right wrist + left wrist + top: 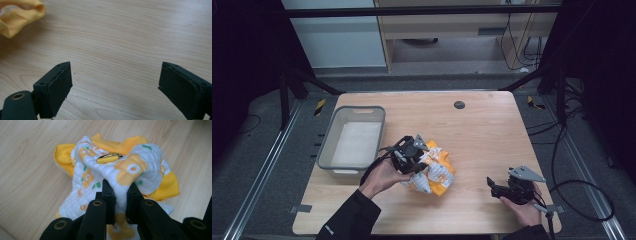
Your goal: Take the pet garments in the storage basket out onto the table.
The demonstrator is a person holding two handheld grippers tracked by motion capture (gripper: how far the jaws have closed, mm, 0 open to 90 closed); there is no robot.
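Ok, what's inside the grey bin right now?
The grey bin looks empty: its pale floor shows bare. The near wall hides the strip just behind it.

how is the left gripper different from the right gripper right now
The left gripper is shut on the yellow and white cloth, pinching a fold of it; the right gripper is open and holds nothing. The left gripper is at the middle of the table, beside the grey bin; the right gripper is near the table's right front corner, apart from the cloth, over bare wood. Both have two black jaws and are hand-held.
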